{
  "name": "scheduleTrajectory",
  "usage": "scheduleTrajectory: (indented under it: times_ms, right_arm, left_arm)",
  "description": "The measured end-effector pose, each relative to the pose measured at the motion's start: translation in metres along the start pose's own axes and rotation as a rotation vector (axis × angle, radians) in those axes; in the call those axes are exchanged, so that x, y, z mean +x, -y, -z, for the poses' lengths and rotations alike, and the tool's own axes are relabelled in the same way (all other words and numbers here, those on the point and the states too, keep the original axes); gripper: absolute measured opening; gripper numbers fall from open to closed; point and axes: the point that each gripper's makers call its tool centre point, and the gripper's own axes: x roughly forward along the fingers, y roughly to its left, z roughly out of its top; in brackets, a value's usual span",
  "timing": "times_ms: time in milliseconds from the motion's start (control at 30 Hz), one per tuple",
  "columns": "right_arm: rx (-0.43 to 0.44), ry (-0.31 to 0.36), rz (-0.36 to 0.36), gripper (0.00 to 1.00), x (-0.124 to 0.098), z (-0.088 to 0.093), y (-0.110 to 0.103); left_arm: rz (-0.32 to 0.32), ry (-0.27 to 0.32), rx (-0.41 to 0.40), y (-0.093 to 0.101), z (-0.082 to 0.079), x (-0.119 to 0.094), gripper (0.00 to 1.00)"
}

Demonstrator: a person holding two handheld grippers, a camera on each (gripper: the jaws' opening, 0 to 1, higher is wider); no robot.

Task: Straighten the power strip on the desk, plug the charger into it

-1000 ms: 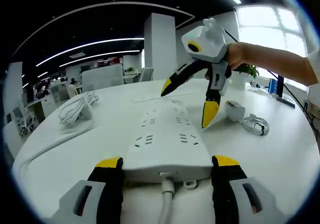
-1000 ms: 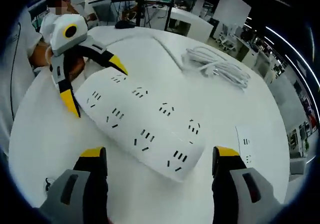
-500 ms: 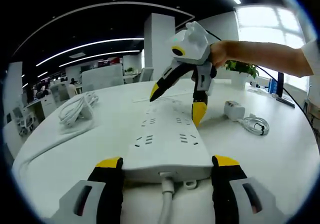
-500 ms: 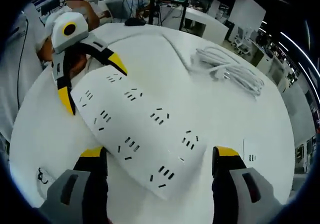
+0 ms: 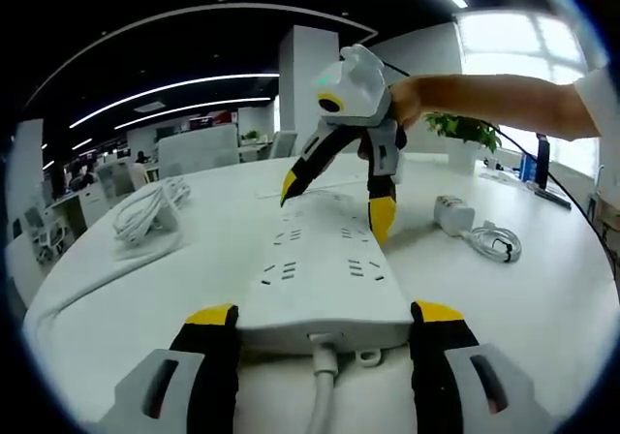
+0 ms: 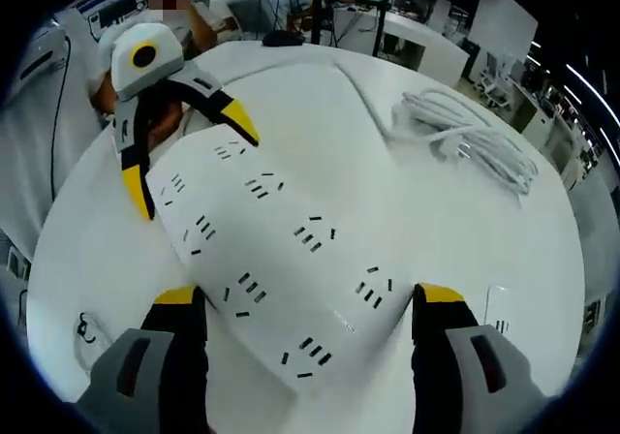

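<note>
Both hand-held grippers gape wide, straddling opposite ends of the power strip [image 5: 325,274] on the counter [image 5: 523,298]: left hand-held gripper [image 5: 325,323], right hand-held gripper [image 6: 310,303].

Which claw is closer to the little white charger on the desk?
The right claw. It straddles the far end of the power strip, with the charger just beside it. The left claw straddles the strip's cord end, farther from the charger.

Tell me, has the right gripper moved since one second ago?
Yes. In the left gripper view, the right gripper has shifted leftward, away from the charger, and now straddles the far end of the power strip.
</note>
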Motion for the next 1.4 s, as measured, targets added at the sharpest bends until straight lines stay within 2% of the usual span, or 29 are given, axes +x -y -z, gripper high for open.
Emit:
scheduleTrajectory:
  times_ms: [767,1000,1233,1400]
  right_arm:
    - [0.011,0.062,0.016,0.84,0.0,-0.008,-0.013]
    - [0.039,0.051,0.031,0.83,-0.002,-0.004,-0.015]
    - [0.105,0.085,0.053,0.8,-0.006,0.0,-0.022]
    - [0.088,0.1,0.048,0.81,-0.005,-0.002,-0.021]
  left_arm:
    - [0.005,0.007,0.006,-0.001,0.0,0.001,0.72]
    - [0.023,0.004,0.012,0.0,0.0,0.001,0.72]
    - [0.037,0.003,0.019,0.001,0.001,0.0,0.72]
    - [0.038,0.005,0.019,0.002,0.0,-0.001,0.72]
